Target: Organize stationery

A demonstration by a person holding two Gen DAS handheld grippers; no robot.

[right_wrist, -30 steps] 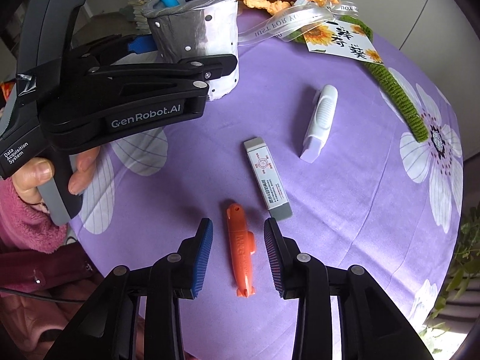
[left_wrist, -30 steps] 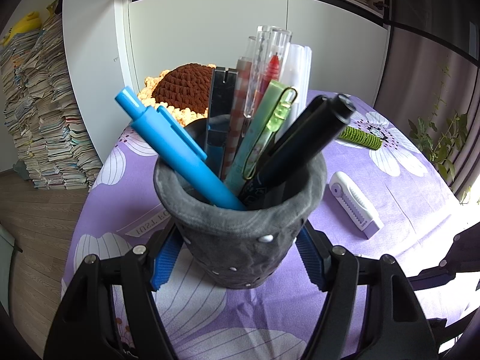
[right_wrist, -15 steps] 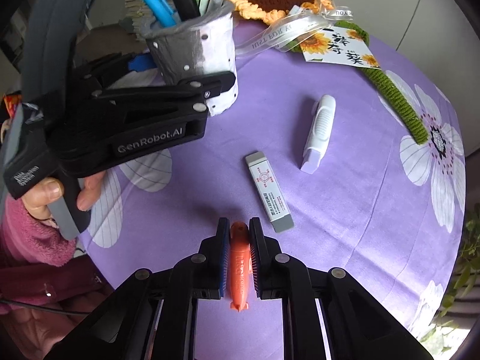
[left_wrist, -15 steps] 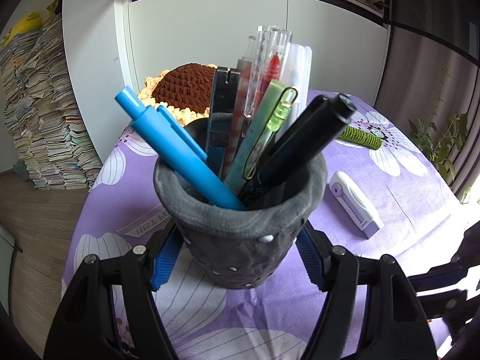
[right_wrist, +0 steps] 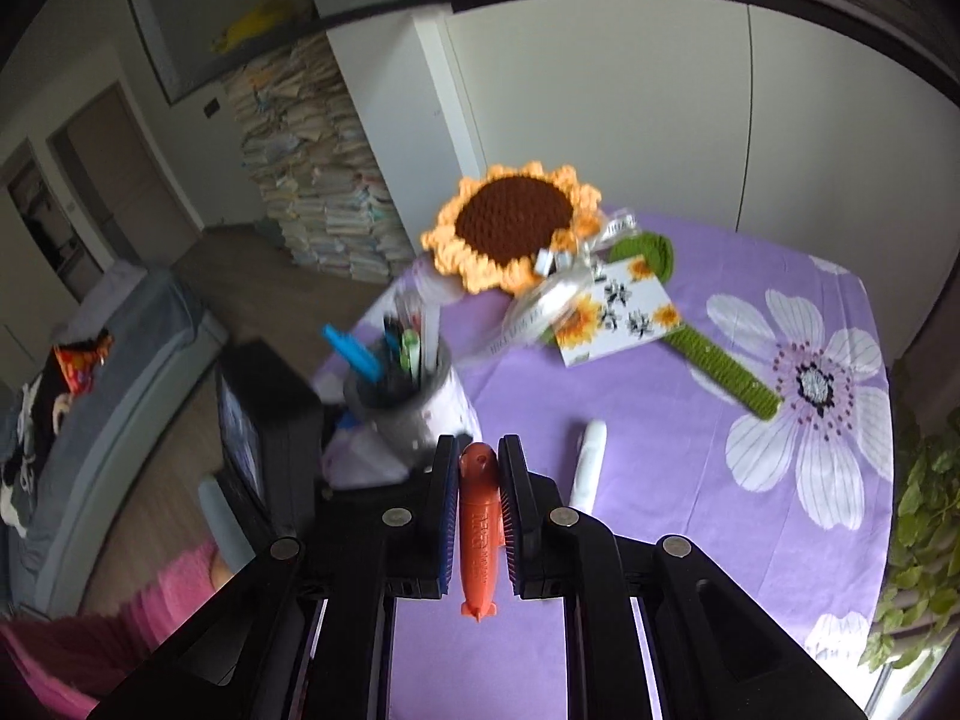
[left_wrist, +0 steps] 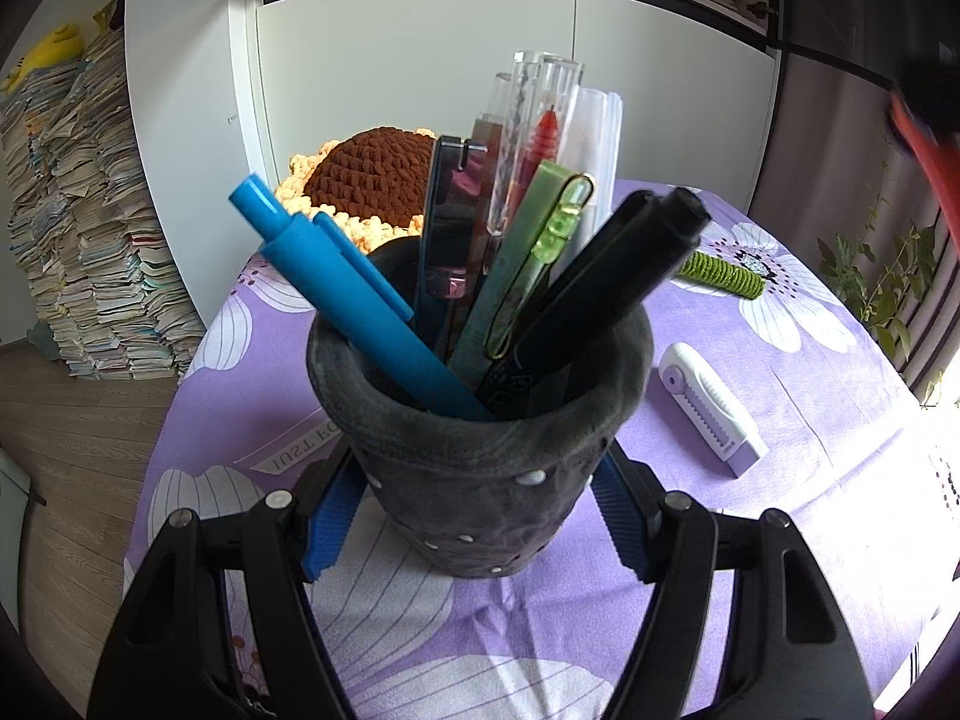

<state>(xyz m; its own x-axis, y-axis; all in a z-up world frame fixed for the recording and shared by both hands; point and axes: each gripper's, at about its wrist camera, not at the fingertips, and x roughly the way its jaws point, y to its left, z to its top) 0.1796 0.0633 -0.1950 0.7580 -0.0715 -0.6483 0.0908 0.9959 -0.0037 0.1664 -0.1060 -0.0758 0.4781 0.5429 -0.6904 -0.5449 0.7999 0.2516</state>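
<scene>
My left gripper [left_wrist: 474, 516] is shut on a dark grey pen cup [left_wrist: 480, 456] standing on the purple flowered tablecloth; the cup holds a blue pen [left_wrist: 342, 288], black markers [left_wrist: 606, 282], a green pen and several clear ones. My right gripper [right_wrist: 479, 480] is shut on an orange cutter [right_wrist: 478, 528] and holds it high above the table, with the cup [right_wrist: 408, 402] below and to its left. The orange cutter shows blurred at the upper right of the left wrist view [left_wrist: 927, 156].
A white and purple correction tape [left_wrist: 711, 408] lies right of the cup, and shows in the right wrist view [right_wrist: 587, 462]. A crochet sunflower [right_wrist: 510, 228] with a green stem [right_wrist: 720, 366] and a gift card [right_wrist: 618, 312] lie at the back. Paper stacks [left_wrist: 78, 228] stand beyond the table's left edge.
My right gripper closed on the orange cutter, then lifted it well above the table and tilted up toward the cup. My left gripper kept holding the cup still.
</scene>
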